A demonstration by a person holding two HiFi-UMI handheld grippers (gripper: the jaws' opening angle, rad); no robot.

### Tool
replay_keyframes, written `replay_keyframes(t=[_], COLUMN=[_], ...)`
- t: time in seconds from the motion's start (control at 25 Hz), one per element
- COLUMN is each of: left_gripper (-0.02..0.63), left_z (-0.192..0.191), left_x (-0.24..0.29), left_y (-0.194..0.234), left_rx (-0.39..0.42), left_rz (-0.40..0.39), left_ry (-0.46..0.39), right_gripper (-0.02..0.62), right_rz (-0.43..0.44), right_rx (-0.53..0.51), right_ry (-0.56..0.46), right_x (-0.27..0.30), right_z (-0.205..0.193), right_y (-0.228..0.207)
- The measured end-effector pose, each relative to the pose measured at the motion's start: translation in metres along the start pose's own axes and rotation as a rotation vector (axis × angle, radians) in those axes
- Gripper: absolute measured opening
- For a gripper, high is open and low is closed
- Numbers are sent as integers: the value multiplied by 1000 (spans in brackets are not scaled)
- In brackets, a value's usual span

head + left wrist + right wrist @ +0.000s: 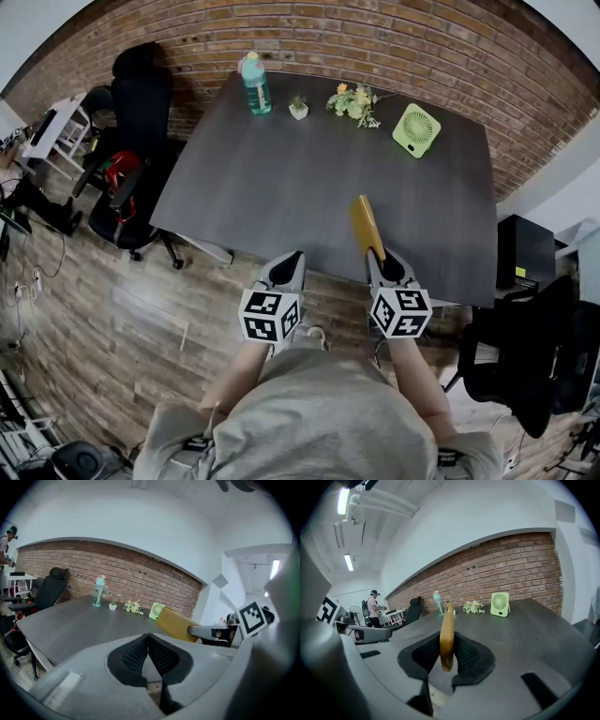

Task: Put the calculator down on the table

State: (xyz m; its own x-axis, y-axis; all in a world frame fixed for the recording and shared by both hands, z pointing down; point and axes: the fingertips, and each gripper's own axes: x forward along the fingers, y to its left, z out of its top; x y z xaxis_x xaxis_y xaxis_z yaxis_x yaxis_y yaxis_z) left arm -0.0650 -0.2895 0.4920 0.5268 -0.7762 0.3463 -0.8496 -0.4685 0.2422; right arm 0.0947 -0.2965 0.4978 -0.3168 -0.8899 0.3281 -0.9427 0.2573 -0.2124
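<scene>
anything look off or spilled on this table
Nothing stands out. The bottle, small plant, flowers and fan sit along the far side of the table, nothing spilled. The yellow calculator is on edge in the fingers of the right gripper, not yet set down.

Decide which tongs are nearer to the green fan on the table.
Right. The right tongs, shut on the yellow calculator, are at the near edge of the table, roughly in line with the green fan. The left tongs, shut and empty, are further left along that edge.
</scene>
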Motion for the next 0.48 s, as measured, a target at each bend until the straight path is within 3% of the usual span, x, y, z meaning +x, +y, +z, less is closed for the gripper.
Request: replay_keyframes(t=[0.48], left_gripper=[18], left_z=[-8], left_x=[19], left_y=[25], left_rx=[-24], left_rz=[19], left_ry=[35], right_gripper=[84], right_rz=[-8], right_rx=[-11], right_ry=[88], right_x=[57], right_z=[-26], right_y=[-12])
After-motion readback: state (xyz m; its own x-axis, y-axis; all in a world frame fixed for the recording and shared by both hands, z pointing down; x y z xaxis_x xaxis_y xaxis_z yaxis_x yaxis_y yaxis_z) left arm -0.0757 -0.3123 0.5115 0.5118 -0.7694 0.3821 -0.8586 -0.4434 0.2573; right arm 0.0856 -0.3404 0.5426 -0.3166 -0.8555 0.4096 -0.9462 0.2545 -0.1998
